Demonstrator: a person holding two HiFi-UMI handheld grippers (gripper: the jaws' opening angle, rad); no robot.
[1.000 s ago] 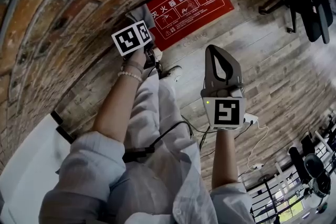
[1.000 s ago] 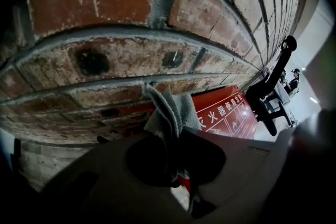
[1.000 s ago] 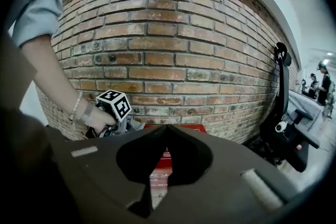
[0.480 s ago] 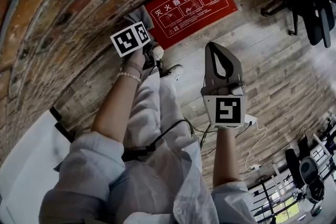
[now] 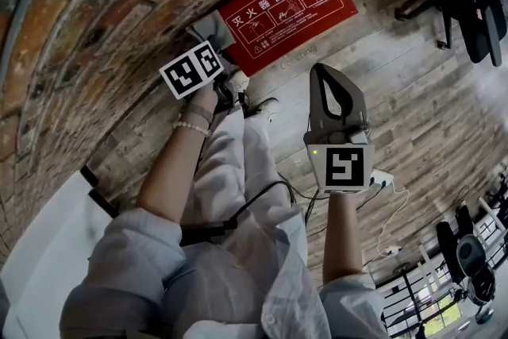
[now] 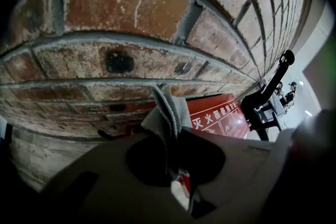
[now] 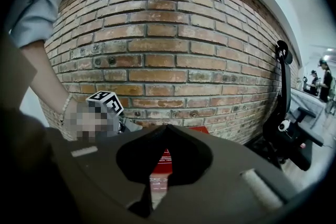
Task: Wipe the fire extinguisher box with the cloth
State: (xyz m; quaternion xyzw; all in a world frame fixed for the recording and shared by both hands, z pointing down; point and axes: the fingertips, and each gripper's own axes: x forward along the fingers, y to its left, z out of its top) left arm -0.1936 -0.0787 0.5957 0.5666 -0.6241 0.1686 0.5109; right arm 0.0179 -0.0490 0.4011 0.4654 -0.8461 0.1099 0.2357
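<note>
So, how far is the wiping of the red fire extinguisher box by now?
Done: the left gripper is shut on the grey cloth. In hand: the cloth sits at a corner of the fire extinguisher box, by the brick wall. Left: likely nearly the whole red top; no wiping marks show. The right gripper is shut, empty.

The plank floor (image 5: 413, 91) is bearing a red fire extinguisher box (image 5: 290, 8) against the brick wall (image 5: 79, 52). A black chair (image 5: 464, 0) is standing far right.
</note>
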